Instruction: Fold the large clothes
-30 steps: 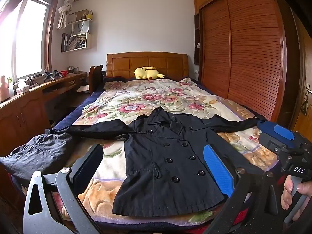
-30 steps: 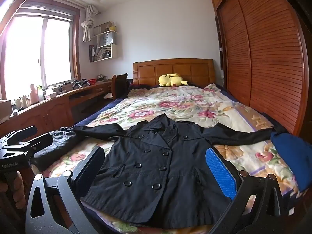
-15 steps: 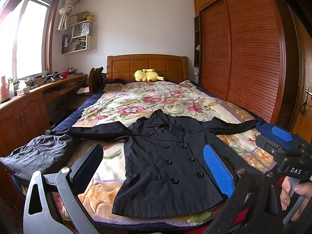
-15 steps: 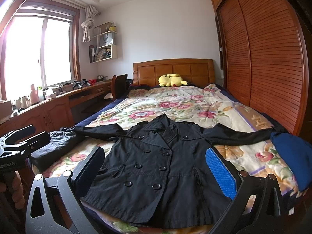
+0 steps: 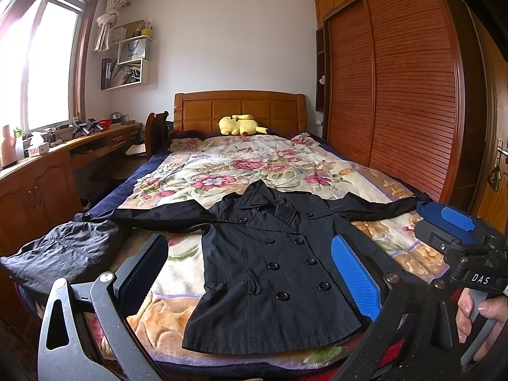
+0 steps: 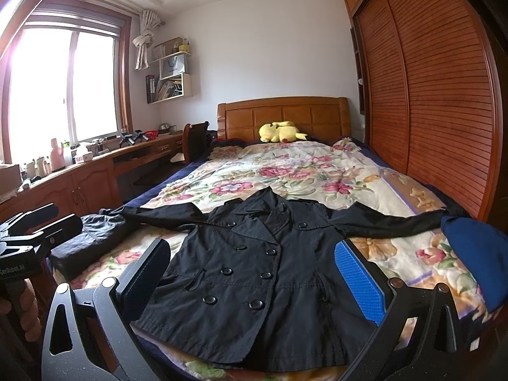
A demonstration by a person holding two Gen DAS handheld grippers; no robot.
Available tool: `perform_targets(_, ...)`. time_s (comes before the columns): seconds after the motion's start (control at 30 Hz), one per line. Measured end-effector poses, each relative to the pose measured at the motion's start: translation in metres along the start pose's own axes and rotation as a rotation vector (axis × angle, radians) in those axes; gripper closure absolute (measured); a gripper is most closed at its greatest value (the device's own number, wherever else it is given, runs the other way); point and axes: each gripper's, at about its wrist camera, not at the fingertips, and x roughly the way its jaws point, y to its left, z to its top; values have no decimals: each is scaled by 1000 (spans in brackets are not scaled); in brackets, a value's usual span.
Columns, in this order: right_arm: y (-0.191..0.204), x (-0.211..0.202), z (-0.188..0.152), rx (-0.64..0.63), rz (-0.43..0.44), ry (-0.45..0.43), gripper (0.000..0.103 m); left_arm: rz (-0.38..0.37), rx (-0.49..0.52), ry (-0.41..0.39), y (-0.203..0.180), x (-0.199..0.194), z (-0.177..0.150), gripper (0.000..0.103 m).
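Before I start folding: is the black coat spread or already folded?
Spread: black coat lies flat, front up, sleeves stretched out sideways.

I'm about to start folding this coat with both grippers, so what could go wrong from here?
The black coat has its hem at the bed's near edge, so a pull toward you may drag it off the floral blanket. Its left sleeve ends beside a dark bundle, which could snag. Both jaws are open; the thin fabric may slip.

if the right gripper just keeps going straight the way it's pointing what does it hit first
Probably the black double-breasted coat spread flat on the floral blanket. The open right gripper frames its buttoned front, though depth is hard to judge.
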Motion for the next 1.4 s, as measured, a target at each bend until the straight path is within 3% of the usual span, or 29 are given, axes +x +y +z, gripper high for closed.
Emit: perform_targets(1.4,1,0,0,0,13,0,0,5,-5,-14,-1,1,1,0)
